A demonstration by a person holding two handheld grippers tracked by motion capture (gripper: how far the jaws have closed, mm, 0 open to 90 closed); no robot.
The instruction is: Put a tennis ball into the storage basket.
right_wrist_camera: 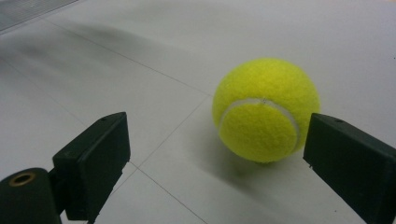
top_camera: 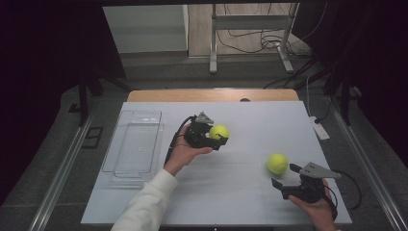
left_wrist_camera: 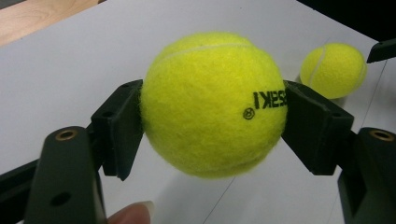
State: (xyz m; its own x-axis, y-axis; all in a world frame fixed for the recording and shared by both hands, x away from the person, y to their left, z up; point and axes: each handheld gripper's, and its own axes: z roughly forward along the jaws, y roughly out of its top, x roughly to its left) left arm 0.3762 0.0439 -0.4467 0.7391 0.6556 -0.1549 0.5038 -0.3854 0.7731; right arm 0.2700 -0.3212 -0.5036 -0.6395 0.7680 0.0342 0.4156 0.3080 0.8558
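Observation:
My left gripper (top_camera: 217, 136) (left_wrist_camera: 212, 116) is shut on a yellow tennis ball (top_camera: 219, 131) (left_wrist_camera: 212, 105), both pads pressing its sides, and holds it just above the middle of the white table (top_camera: 240, 197). A second tennis ball (top_camera: 277, 163) (right_wrist_camera: 266, 109) (left_wrist_camera: 333, 70) rests on the table at the right. My right gripper (top_camera: 285, 176) (right_wrist_camera: 219, 154) sits just in front of that ball, open, with the ball close to its right jaw and beyond the jaw tips, untouched.
A clear plastic tray (top_camera: 135, 144) lies on the table's left side. A white power strip (top_camera: 318, 128) hangs off the right edge. Past the far edge stands a metal frame (top_camera: 250, 21) on the floor with cables.

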